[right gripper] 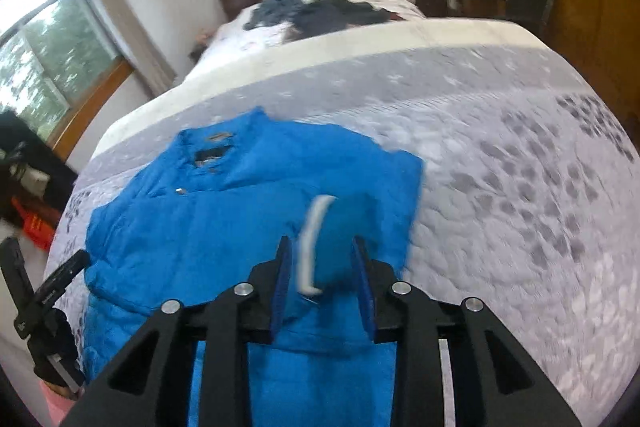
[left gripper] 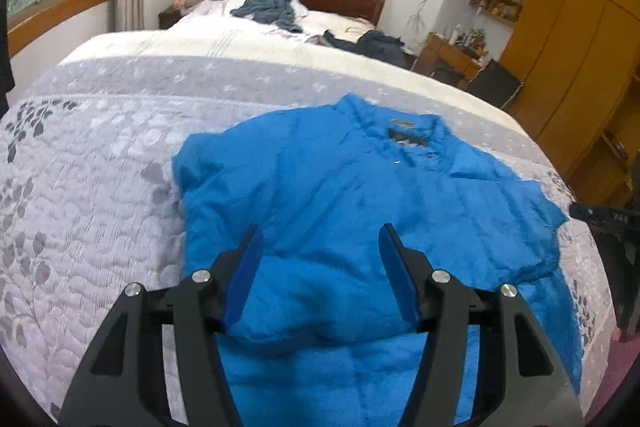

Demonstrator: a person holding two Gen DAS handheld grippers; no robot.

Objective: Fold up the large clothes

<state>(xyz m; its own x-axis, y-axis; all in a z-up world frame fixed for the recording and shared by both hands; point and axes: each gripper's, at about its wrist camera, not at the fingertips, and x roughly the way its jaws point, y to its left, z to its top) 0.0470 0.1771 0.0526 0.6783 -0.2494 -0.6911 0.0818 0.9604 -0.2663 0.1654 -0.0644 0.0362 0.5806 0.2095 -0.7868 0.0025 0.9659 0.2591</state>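
Jacket (left gripper: 340,195) in bright blue lies spread on the quilted bedspread (left gripper: 92,163), collar toward the headboard, sides already turned in.

Your left gripper (left gripper: 320,267) hangs spread and empty above its lower half; your right gripper (right gripper: 322,275) is part-closed around a white-edged cuff (right gripper: 316,239), though whether it truly pinches is unclear. Expect soft, puffy, probably slippery fabric: take the hem by its corners.

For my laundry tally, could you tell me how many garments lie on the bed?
3: the blue jacket nearest, a grey-blue garment by the headboard, a dark garment right of it. More may be hidden.
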